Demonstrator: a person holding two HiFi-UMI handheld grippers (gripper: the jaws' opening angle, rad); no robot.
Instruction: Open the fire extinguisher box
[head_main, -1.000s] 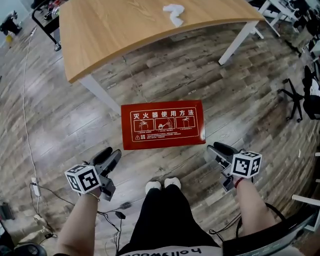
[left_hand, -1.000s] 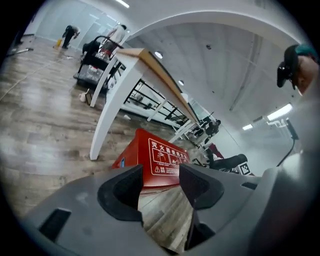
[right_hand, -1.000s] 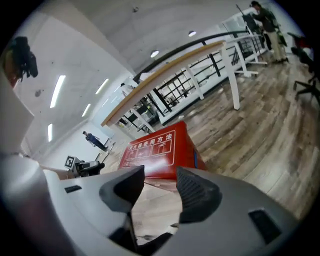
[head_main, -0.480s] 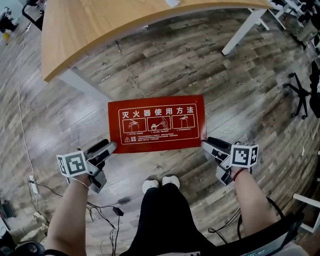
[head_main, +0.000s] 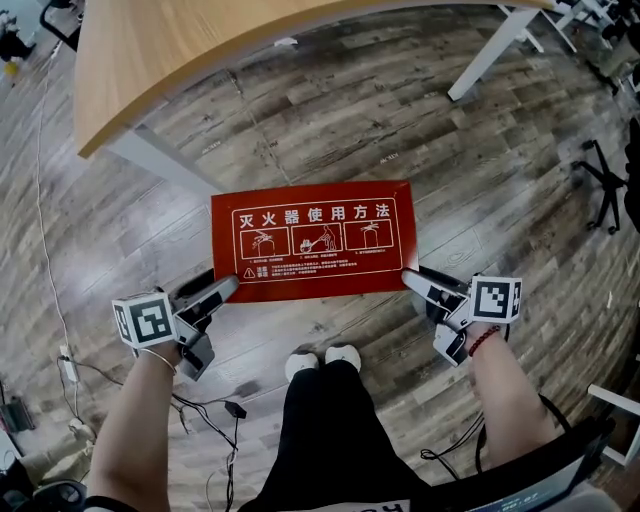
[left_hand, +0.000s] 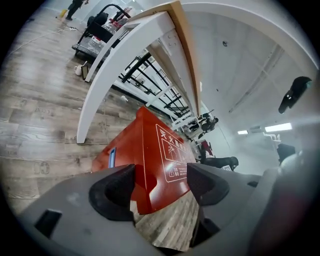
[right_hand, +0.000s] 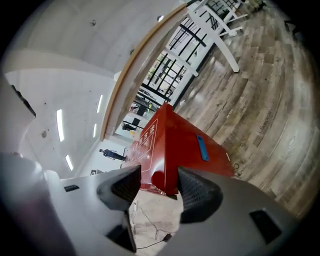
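The red fire extinguisher box (head_main: 315, 240) lies flat on the wooden floor, its lid with white instruction print facing up. My left gripper (head_main: 228, 286) is at the box's near left corner. In the left gripper view that corner (left_hand: 155, 165) sits between the two pads with gaps either side. My right gripper (head_main: 412, 281) is at the near right corner, and the right gripper view shows the box (right_hand: 185, 145) with its edge between the spread pads. Both sets of jaws have just been opening, and both are open. A small blue tab (right_hand: 201, 148) shows on the box's side.
A wooden table (head_main: 200, 40) with white legs (head_main: 160, 165) stands just beyond the box. Cables (head_main: 205, 415) trail on the floor at the left. An office chair base (head_main: 600, 185) is at the right. My white shoes (head_main: 325, 358) are just behind the box.
Both grippers have moved forward and down from beside my knees to the box's two near corners. Their jaws look spread wider than a second ago.
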